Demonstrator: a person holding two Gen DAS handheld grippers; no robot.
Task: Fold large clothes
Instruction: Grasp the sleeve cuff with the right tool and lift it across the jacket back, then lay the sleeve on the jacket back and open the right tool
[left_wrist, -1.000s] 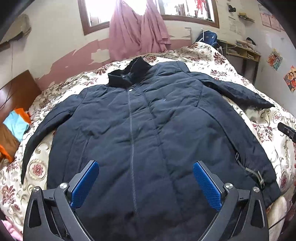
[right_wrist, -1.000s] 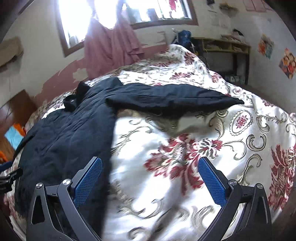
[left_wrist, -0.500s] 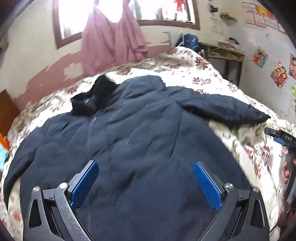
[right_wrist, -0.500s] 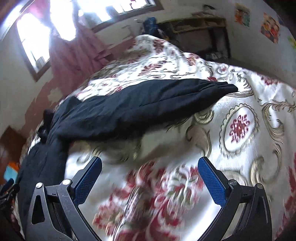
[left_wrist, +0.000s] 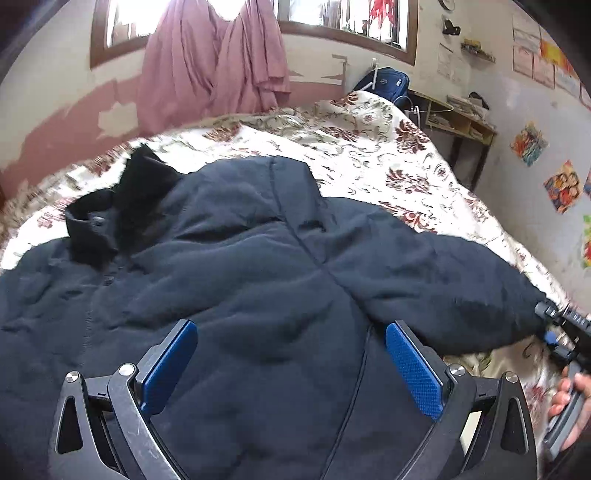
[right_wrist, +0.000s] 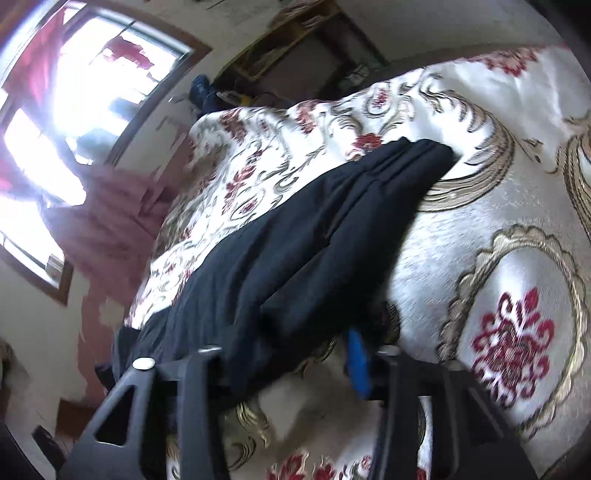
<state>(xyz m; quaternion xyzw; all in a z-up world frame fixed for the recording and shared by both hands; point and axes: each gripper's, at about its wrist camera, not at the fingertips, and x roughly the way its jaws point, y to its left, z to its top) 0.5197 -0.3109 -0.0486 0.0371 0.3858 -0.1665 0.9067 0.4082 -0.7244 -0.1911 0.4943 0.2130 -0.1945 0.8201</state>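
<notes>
One dark jacket (left_wrist: 258, 280) lies spread across the centre of one floral bed (left_wrist: 369, 147). Left gripper (left_wrist: 291, 365), lower frame: two blue fingers (left_wrist: 413, 369) wide apart, holding nothing. Right gripper (right_wrist: 295, 354), lower centre: fingers closing, the jacket's one visible sleeve (right_wrist: 332, 236) between them.

We are in a home bedroom. We see a bed (left_wrist: 369, 147) under a floral quilt, pink curtains (left_wrist: 210, 55) at a wood-framed window (left_wrist: 351, 22), and pictures (left_wrist: 528, 142) stuck on the wall.
</notes>
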